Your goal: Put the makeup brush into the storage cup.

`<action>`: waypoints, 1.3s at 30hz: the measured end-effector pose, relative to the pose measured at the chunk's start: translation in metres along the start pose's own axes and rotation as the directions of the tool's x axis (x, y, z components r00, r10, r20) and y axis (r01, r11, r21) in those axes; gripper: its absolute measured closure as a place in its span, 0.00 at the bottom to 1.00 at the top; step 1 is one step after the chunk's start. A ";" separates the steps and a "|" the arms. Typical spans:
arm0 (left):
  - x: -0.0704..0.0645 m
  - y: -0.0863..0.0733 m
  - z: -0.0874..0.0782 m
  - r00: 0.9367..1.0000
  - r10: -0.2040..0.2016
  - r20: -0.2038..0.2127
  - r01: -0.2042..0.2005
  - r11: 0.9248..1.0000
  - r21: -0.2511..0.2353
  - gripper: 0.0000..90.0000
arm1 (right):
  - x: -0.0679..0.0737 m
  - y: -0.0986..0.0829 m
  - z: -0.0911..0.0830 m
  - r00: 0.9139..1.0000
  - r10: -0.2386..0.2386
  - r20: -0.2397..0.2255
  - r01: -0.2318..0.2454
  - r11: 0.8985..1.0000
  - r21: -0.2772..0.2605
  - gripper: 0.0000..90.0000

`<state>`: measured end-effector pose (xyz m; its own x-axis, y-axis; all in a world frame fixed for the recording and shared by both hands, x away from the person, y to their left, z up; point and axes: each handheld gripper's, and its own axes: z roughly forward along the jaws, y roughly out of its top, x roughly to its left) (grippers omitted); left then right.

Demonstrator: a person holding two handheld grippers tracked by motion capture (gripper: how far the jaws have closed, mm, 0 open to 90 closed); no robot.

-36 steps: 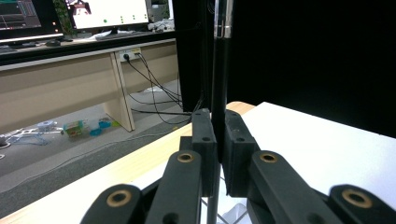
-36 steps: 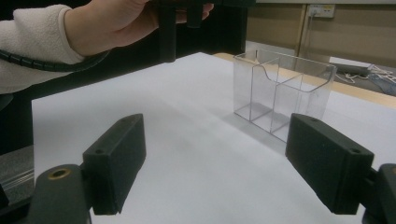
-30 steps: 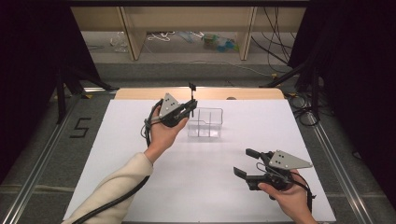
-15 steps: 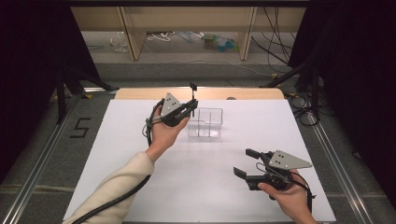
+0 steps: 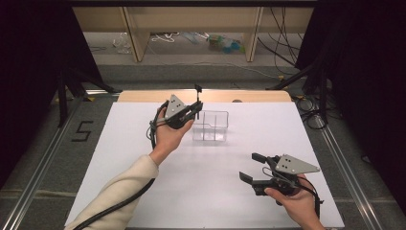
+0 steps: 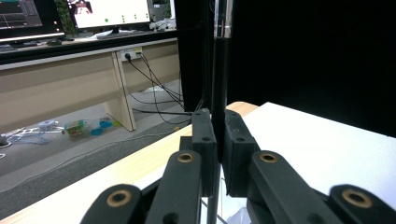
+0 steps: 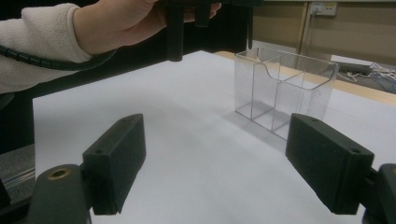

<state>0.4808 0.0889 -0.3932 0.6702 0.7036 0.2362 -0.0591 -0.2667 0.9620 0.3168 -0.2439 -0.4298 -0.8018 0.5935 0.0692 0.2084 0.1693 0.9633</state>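
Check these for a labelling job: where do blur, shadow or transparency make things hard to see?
High view: the clear box is faint against the white table. Left gripper view: the jaws are soft, and the black pen merges with the dark backdrop. Right gripper view: the jaws are blurred; faint shadows.

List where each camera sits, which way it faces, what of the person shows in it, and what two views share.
High view: above the person's side, facing forward and down on the white table; both forearms, left gripper, right gripper.
Left gripper view: rides the left gripper, facing past the table edge toward a desk; jaws shut on a thin black rod.
Right gripper view: rides the right gripper, facing across the table; open jaws, the left hand.
Shared: high and right gripper views both show the clear divided box.
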 end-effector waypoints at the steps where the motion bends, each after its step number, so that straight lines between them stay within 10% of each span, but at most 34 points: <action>1: 0.000 0.000 0.000 1.000 0.000 0.001 0.000 1.000 0.000 0.95 | 0.000 0.000 0.000 1.000 0.000 0.000 0.000 1.000 0.000 0.24; 39: 0.002 -0.003 0.007 1.000 0.012 -0.002 -0.012 1.000 0.009 0.95 | -0.001 0.000 0.000 1.000 -0.002 -0.004 0.002 1.000 0.000 0.24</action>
<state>0.4874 0.0862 -0.3963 0.6679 0.7016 0.2482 -0.0604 -0.2813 0.9577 0.3173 -0.2441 -0.4303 -0.8044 0.5902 0.0681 0.2066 0.1704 0.9635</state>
